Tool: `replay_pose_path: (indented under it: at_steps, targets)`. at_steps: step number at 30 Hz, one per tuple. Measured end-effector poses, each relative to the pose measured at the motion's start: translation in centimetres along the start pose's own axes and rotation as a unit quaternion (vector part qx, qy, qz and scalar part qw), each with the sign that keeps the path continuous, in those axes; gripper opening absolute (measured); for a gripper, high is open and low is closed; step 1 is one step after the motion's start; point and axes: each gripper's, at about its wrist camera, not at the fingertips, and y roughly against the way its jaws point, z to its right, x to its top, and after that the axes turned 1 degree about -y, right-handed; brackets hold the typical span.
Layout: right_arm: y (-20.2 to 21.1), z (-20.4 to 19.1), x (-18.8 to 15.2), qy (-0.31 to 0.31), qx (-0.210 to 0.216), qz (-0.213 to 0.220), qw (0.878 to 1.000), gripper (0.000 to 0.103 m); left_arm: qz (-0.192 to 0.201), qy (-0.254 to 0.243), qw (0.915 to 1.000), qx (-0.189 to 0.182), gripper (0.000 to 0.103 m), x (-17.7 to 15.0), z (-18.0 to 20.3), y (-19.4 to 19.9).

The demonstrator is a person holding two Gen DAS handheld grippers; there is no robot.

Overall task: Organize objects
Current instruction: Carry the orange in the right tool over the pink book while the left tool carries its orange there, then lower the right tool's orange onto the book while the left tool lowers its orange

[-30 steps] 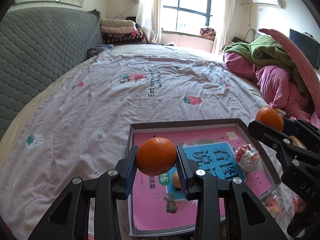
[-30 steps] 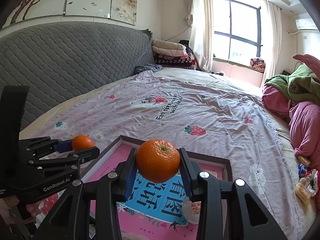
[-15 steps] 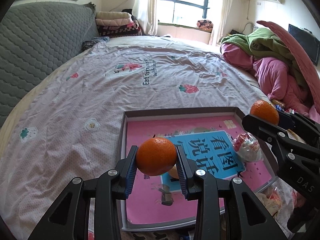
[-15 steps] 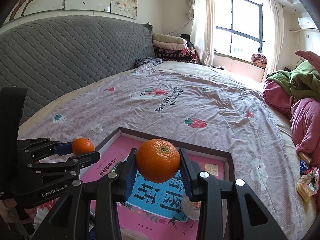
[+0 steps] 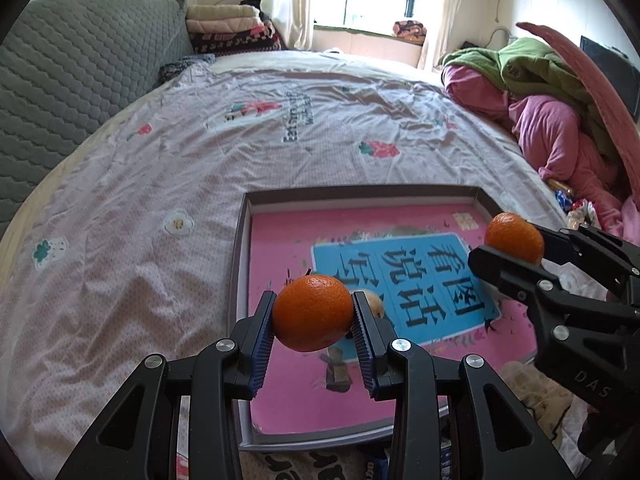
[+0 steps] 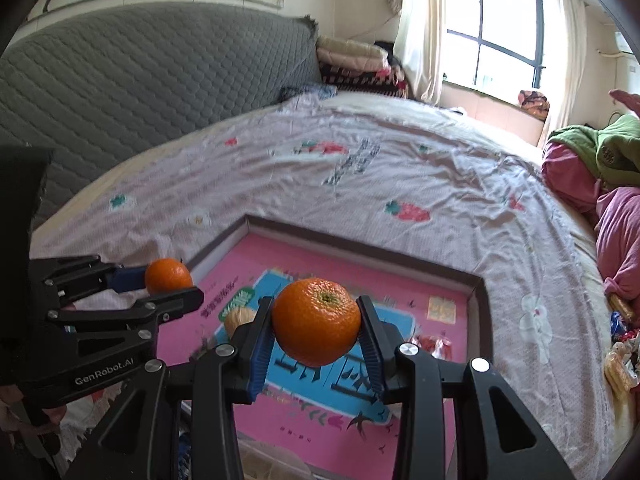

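Note:
My left gripper [image 5: 313, 314] is shut on an orange mandarin [image 5: 312, 332] and hangs over the near left part of a shallow grey box [image 5: 360, 194] lined with a pink and blue book cover. My right gripper [image 6: 316, 322] is shut on a second mandarin [image 6: 320, 340] above the box's [image 6: 360, 245] middle. Each wrist view shows the other gripper from the side: the right gripper [image 5: 516, 242] at the box's right edge, the left gripper [image 6: 168, 280] at its left edge. A small tan round item [image 6: 239, 317] and a red wrapped snack [image 6: 434, 344] lie in the box.
The box rests on a wide bed with a printed pale sheet [image 5: 160, 200]. A grey quilted headboard [image 5: 80, 72] runs along the left. Pink and green bedding [image 5: 560, 120] is piled at the right. Snack packets [image 6: 618, 364] lie by the bed's right edge.
Both grippers have sunk toward the box with their mandarins still held and now tilt further down. The box looks larger and nearer in both views.

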Motion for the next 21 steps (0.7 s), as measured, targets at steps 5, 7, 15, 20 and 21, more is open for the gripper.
replay_pose_path:
  at_steps: [5, 7, 15, 20, 21]
  targets:
    - [-1.0, 0.2, -0.8, -0.005, 0.001, -0.024, 1.0, 0.04, -0.013, -0.009, 0.9999, 0.003, 0.038, -0.6, 0.2, -0.5]
    - [-1.3, 0.3, -1.0, -0.005, 0.0, -0.034, 0.999, 0.04, -0.021, -0.006, 0.9998, -0.004, 0.038, -0.8, 0.1, -0.7]
    - [-2.3, 0.2, -1.8, -0.004, 0.003, -0.064, 0.998, 0.04, -0.042, -0.011, 0.999, -0.006, 0.038, -1.6, 0.5, -1.6]
    - [-3.0, 0.0, -2.2, -0.004, 0.007, -0.084, 0.996, 0.04, -0.055, -0.024, 0.9982, -0.001, 0.038, -2.0, 1.0, -2.0]
    - [-3.1, 0.0, -2.3, -0.003, 0.006, -0.086, 0.996, 0.04, -0.058, -0.024, 0.998, -0.002, 0.038, -2.1, 1.1, -2.2]
